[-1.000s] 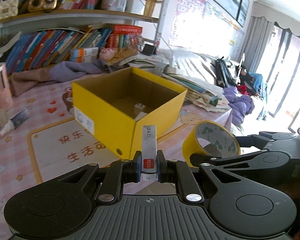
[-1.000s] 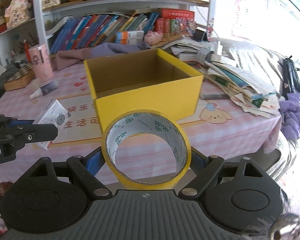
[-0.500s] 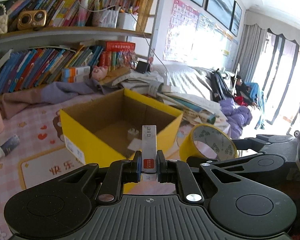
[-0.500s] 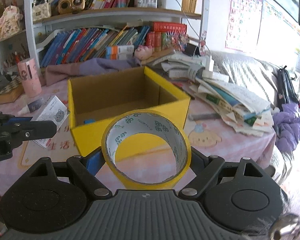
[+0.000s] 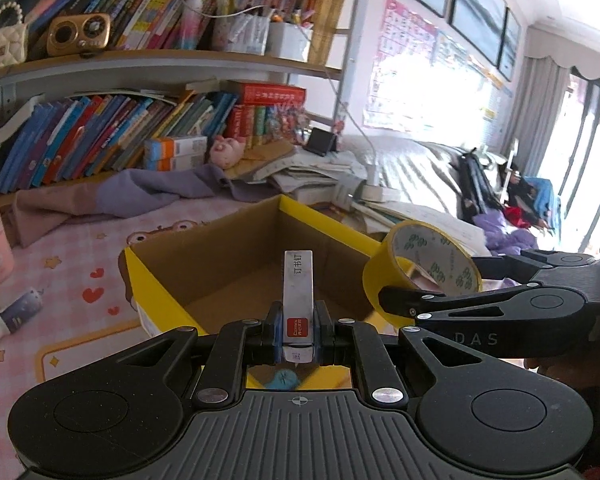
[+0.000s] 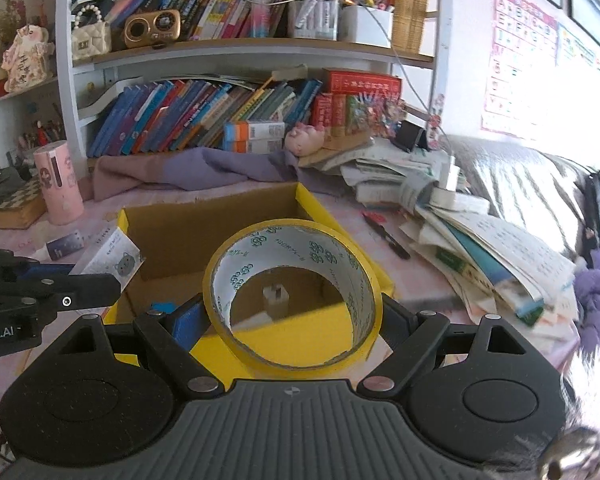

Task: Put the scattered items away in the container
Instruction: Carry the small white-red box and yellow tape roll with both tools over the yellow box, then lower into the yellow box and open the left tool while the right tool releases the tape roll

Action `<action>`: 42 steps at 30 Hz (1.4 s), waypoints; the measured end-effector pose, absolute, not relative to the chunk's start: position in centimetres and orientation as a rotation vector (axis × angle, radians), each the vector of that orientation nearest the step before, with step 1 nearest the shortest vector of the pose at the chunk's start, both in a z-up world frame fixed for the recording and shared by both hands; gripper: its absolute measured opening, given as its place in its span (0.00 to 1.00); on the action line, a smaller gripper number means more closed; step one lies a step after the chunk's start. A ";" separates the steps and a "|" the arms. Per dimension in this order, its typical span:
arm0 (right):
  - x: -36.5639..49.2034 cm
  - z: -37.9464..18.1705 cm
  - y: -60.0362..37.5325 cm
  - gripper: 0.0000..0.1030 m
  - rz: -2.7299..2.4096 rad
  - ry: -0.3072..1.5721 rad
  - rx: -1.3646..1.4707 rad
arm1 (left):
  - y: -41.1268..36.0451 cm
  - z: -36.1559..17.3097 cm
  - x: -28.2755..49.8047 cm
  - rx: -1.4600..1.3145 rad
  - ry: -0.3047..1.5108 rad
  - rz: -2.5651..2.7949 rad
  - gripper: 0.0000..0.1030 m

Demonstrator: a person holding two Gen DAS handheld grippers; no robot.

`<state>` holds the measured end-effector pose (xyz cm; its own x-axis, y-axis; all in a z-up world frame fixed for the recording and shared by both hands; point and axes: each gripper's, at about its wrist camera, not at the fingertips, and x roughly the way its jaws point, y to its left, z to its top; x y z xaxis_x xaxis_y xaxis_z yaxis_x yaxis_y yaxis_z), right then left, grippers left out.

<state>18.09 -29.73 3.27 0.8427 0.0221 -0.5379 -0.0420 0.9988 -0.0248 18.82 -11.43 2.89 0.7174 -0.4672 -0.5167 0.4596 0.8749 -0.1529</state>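
Left claw (image 5: 298,334) is clamped on a slim white staple box (image 5: 298,300), which stands up between its fingers with a red label near the grip; it is held level above the near wall of the yellow cardboard box (image 5: 160,280). Right claw (image 6: 294,316) is clamped on the outside of a yellow tape roll (image 6: 292,296), the roll's hole facing the camera, poised over the box's near right part. Seen from the left wrist, the right claw reaches in from the right with the roll over the box's right rim. Inside the box lie a small white item (image 6: 275,295) and something blue (image 6: 162,307). Yellow box sits on the pink worktop (image 5: 80,264).
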 end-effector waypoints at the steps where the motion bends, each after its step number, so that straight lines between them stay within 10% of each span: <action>1: 18.6 3.3 -30.0 0.83 0.044 0.566 -0.039 | -11.7 2.9 19.2 -0.015 0.577 -0.503 0.13; 42: 34.5 -2.2 -31.3 0.83 0.519 0.781 -0.194 | -16.4 -2.4 28.0 0.120 0.802 -0.142 0.13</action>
<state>34.51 -31.29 -2.18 0.5931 0.3733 -0.7134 -0.5136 0.8577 0.0218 27.98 -16.45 -2.42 0.6869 -0.0810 -0.7223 0.1721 0.9836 0.0532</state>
